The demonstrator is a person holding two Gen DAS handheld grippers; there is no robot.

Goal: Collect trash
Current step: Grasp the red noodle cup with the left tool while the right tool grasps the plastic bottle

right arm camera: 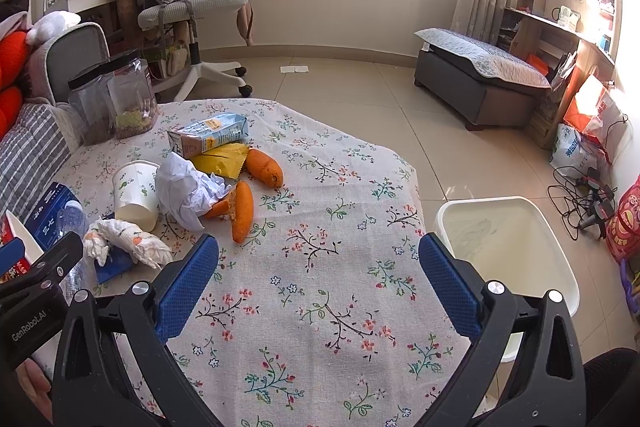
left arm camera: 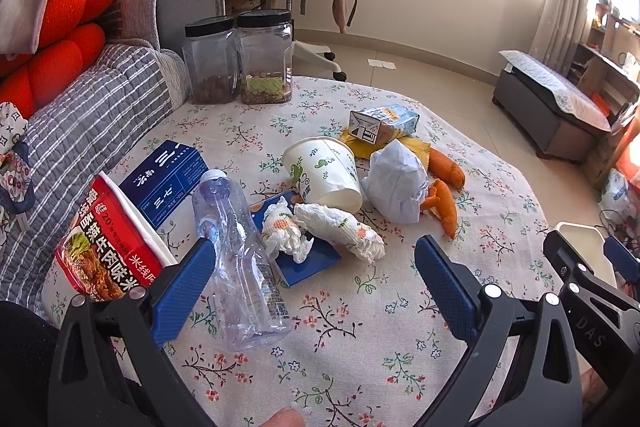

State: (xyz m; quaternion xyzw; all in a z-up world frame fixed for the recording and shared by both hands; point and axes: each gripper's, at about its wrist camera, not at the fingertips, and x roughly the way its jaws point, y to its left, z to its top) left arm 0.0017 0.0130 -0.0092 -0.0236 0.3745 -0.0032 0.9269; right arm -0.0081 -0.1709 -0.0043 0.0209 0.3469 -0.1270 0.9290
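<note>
Trash lies on the floral tablecloth [left arm camera: 352,327]: a clear plastic bottle [left arm camera: 240,267], crumpled tissues [left arm camera: 340,227], a paper cup [left arm camera: 324,171] on its side, a crumpled white paper [left arm camera: 396,183], orange peels [left arm camera: 444,203], a milk carton [left arm camera: 380,123], a red noodle packet [left arm camera: 104,251] and a blue box [left arm camera: 164,179]. My left gripper [left arm camera: 316,279] is open and empty, its left pad beside the bottle. My right gripper [right arm camera: 320,275] is open and empty over bare cloth, with the peels [right arm camera: 244,211] and paper [right arm camera: 184,191] ahead to the left. A white bin [right arm camera: 508,247] stands on the floor right of the table.
Two black-lidded jars [left arm camera: 240,59] stand at the table's far edge. A sofa with red cushions [left arm camera: 60,39] is on the left. An office chair [right arm camera: 192,7], a grey bench [right arm camera: 480,79], shelves and floor cables [right arm camera: 584,199] are beyond.
</note>
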